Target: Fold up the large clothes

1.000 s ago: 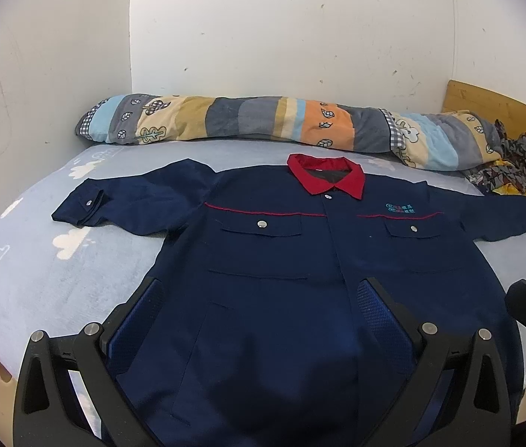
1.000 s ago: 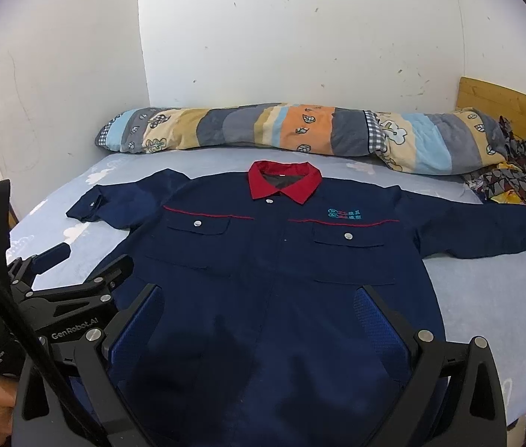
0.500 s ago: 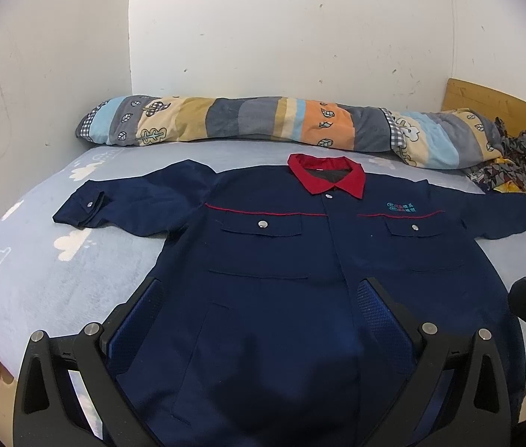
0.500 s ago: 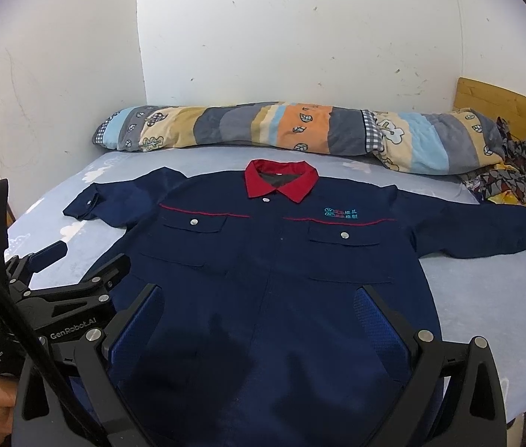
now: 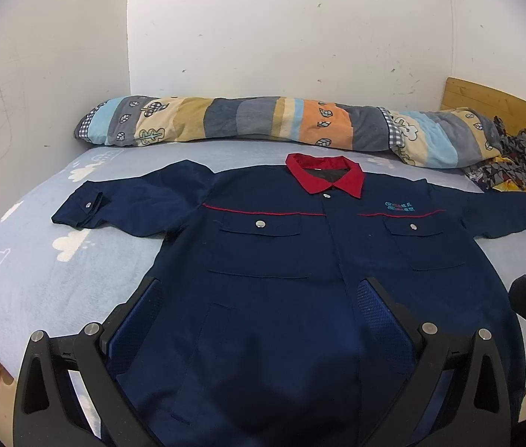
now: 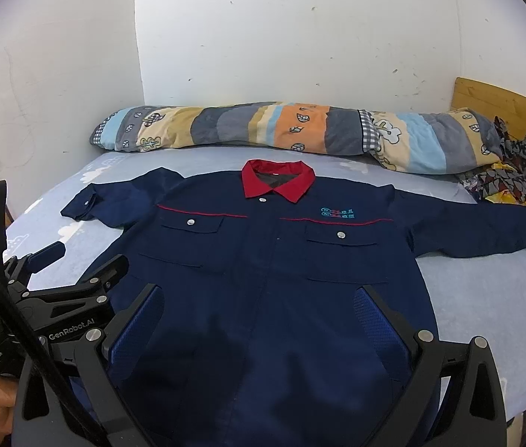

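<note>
A navy work jacket [image 5: 281,260] with a red collar [image 5: 324,175] lies flat, front up, on the bed, both sleeves spread out. It also shows in the right wrist view [image 6: 270,260]. My left gripper [image 5: 259,298] is open and empty, above the jacket's lower front. My right gripper [image 6: 259,298] is open and empty too, above the lower hem. The left gripper's body shows at the left of the right wrist view [image 6: 76,290].
A light blue sheet with white clouds [image 5: 39,260] covers the bed. A long patchwork bolster [image 5: 263,123] lies along the back wall. A pile of patterned clothes [image 5: 509,164] sits at the back right by the wooden headboard [image 5: 505,104].
Both views shift only slightly; the jacket lies the same and both grippers stay open.
</note>
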`<state>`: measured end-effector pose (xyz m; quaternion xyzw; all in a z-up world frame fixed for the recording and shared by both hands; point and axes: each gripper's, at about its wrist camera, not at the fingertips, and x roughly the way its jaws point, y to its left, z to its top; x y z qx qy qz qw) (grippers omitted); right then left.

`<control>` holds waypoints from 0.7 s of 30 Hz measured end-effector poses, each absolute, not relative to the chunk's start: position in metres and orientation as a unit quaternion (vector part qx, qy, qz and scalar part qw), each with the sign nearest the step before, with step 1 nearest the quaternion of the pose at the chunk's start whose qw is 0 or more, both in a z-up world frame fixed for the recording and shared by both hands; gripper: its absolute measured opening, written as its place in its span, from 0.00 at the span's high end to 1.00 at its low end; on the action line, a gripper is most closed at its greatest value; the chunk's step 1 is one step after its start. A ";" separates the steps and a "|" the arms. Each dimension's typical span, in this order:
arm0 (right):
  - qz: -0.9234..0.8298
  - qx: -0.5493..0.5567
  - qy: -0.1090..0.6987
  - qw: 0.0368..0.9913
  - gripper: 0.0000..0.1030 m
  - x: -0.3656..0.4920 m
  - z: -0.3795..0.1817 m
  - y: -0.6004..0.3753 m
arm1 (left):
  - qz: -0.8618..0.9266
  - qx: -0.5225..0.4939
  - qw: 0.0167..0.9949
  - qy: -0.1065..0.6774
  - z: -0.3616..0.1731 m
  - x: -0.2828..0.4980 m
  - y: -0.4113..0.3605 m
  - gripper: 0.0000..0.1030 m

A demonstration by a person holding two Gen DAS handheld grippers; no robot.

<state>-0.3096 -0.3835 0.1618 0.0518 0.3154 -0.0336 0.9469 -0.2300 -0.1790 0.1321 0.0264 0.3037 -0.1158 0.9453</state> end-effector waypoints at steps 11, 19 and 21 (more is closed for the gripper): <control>-0.043 0.091 0.287 0.953 0.00 -0.326 0.191 -0.436 | -0.129 0.042 0.945 0.297 0.135 -0.233 -0.192 0.00; -0.104 0.202 0.285 0.931 0.00 -0.349 0.200 -0.594 | -0.135 0.041 0.946 0.292 0.145 -0.219 -0.197 0.00; -0.129 0.226 0.283 0.923 0.00 -0.357 0.197 -0.646 | -0.142 0.047 0.945 0.292 0.149 -0.208 -0.206 0.00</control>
